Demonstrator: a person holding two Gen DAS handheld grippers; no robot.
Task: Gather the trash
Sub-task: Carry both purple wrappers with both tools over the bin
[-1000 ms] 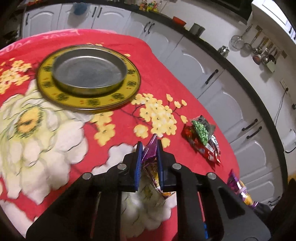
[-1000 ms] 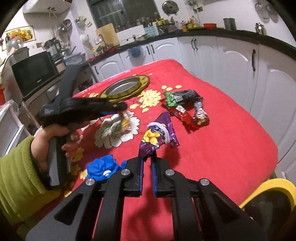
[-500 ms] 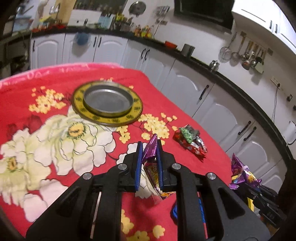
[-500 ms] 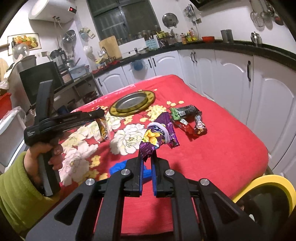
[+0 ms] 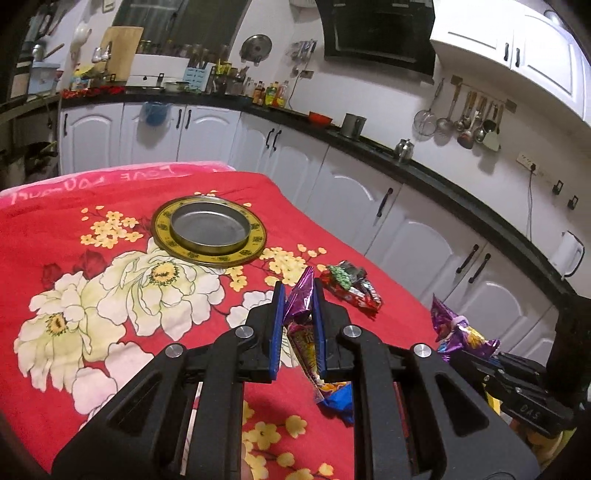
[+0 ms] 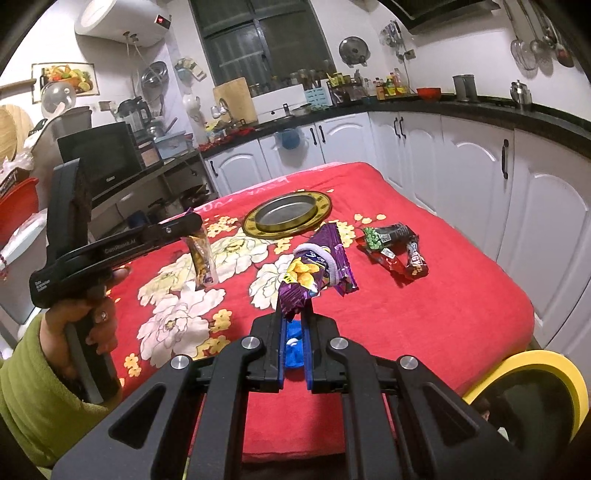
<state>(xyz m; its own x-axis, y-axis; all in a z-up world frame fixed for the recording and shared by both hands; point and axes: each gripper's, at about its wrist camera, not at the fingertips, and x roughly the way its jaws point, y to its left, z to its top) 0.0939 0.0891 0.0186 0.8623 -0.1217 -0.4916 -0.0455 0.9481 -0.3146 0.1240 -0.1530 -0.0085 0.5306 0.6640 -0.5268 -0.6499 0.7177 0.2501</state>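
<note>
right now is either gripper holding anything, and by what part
Both are. The left gripper pinches a snack wrapper near its top end; the right gripper clamps a purple chip bag by its lower corner.

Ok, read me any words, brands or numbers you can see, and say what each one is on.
"LOVE": upside down on the tablecloth, on its pink border; the rest is unclear.
"DAS": on the right claw, on its body, in the left wrist view.
Side print on the left claw: too blurred.
Red digits on the water heater: too small.
Purple chip bag, snack wrapper, candy wrappers: print blurred.
</note>
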